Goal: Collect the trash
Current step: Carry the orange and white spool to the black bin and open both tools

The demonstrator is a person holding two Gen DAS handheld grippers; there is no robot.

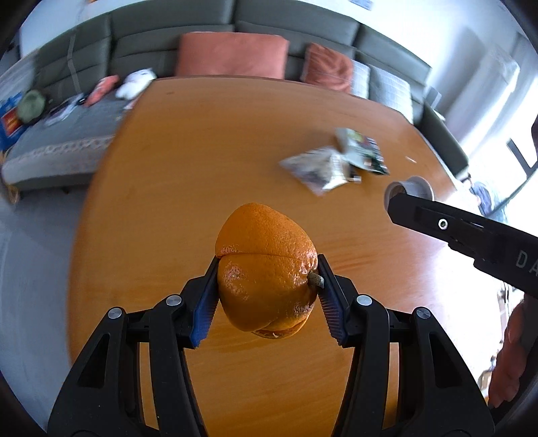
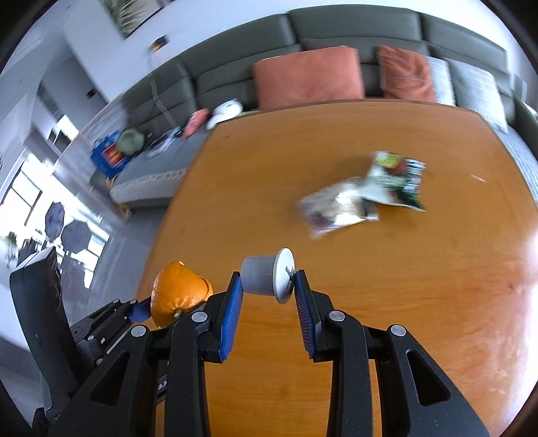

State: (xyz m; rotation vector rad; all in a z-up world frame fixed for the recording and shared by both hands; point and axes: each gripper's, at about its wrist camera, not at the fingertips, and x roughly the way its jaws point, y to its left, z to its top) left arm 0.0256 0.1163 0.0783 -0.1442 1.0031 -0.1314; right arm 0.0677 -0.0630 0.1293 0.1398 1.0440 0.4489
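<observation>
Left tongs (image 1: 267, 285): black plastic frame w/ triangular cutouts, silver round screws, blue ribbed pads (image 1: 204, 309). Right tongs (image 2: 269, 292): same build, black arms, silver screws, blue ribbed pads (image 2: 232, 316). White "DA" lettering on right body. Bare skin of hand (image 1: 507, 363).

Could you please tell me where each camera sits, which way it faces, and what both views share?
Left wrist: rides the left tongs, facing the sofa across the table; they clamp an orange peel.
Right wrist: rides the right tongs, facing likewise; they clamp a small grey cup.
Shared: peel, cup, wrappers, table, sofa.
</observation>
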